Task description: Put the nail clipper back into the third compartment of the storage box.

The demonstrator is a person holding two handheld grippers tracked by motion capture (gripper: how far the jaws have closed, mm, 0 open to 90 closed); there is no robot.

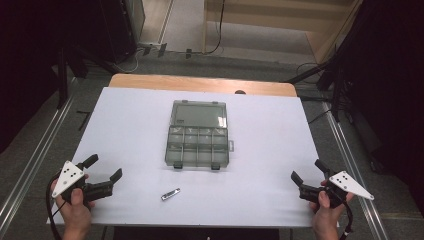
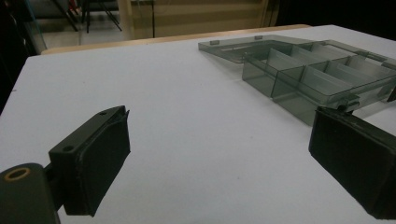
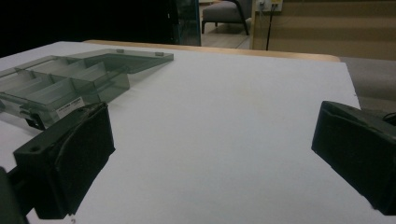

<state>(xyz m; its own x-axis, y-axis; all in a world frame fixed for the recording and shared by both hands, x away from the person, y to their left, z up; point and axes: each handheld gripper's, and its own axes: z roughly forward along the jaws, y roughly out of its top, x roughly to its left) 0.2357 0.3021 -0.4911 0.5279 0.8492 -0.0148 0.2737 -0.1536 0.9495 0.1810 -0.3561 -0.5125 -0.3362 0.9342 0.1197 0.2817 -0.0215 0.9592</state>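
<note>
A clear grey compartment box (image 1: 199, 134) lies open in the middle of the white table top (image 1: 130, 125), its lid folded back toward the far side. A small metal nail clipper (image 1: 170, 194) lies in front of it, nearer the front edge. My left gripper (image 1: 104, 168) rests at the front left corner, open, with nothing between its jaws. At the front right corner my right gripper (image 1: 310, 170) is open too and holds nothing. The box (image 2: 317, 77) shows at the upper right of the left gripper view, and the box (image 3: 60, 81) at the upper left of the right gripper view.
The white top lies on a wooden table whose far edge (image 1: 200, 82) shows behind it. Metal rails (image 1: 35, 155) run along both sides on the floor. Dark stands and cables (image 1: 330, 75) crowd the far corners.
</note>
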